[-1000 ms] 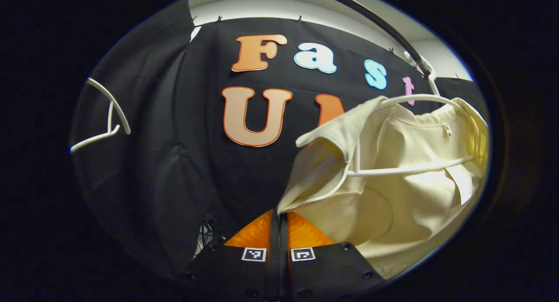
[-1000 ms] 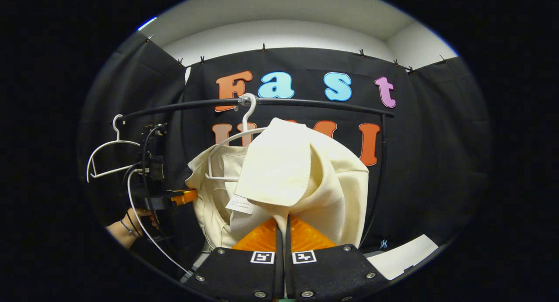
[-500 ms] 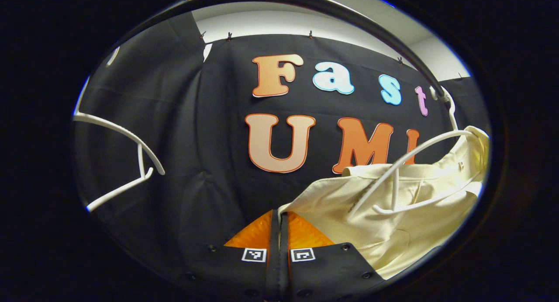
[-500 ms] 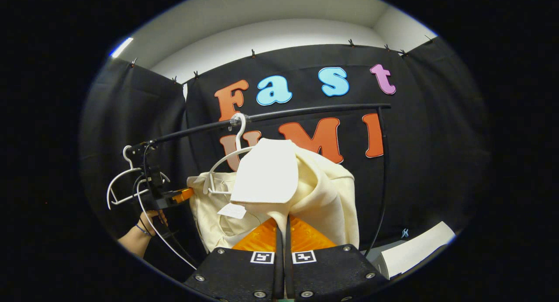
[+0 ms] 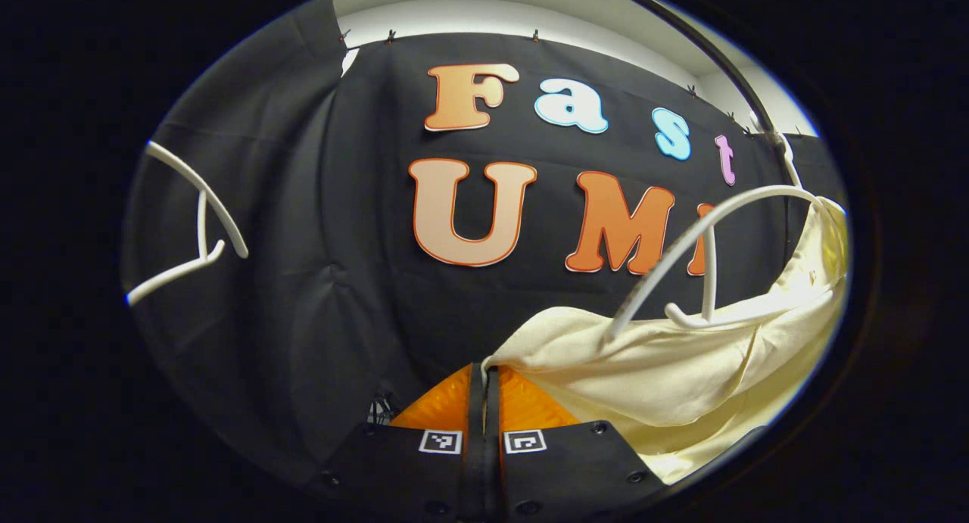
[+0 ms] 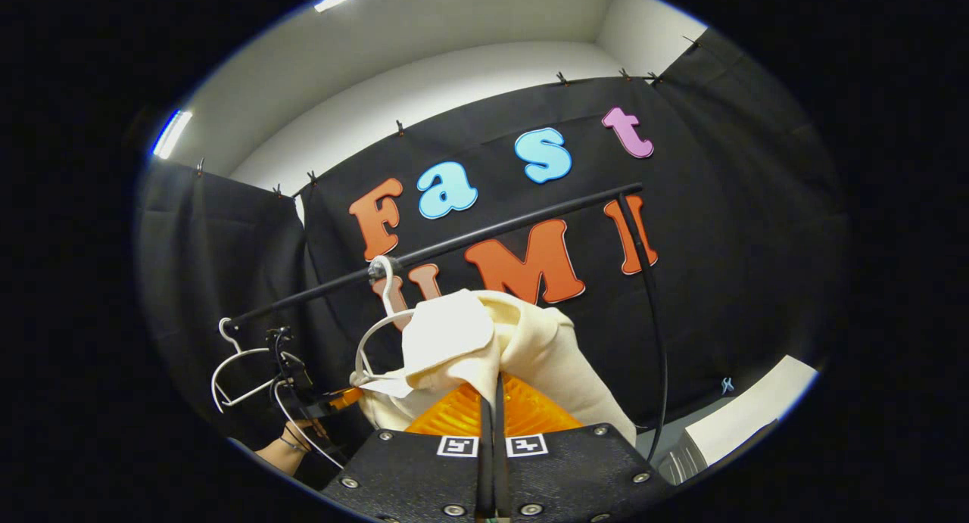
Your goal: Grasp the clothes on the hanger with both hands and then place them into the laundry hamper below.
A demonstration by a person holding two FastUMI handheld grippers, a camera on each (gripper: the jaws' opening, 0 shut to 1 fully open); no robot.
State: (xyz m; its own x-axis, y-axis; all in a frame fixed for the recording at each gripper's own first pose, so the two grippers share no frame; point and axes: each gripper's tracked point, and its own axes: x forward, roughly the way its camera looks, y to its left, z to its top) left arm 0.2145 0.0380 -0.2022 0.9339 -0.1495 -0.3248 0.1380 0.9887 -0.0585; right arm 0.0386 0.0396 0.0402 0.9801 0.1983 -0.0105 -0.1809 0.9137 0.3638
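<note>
Both claws are pressed closed, fingers together: the left claw point(image 5: 484, 372) and right claw point(image 6: 492, 379) each pinch cream cloth point(image 5: 666, 372).

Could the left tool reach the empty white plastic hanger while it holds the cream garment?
Probably not yet. The left tool is shut on the cream garment, which is draped on its own white hanger; the empty white plastic hanger hangs apart, off to the side.

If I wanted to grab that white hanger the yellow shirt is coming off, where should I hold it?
Probably the bare sloping arm of the white hanger, coming from below and in front. That arm is uncovered now the cream shirt has slid down, and it is thin enough to pinch. The hook up top sits on the black rail.
</note>
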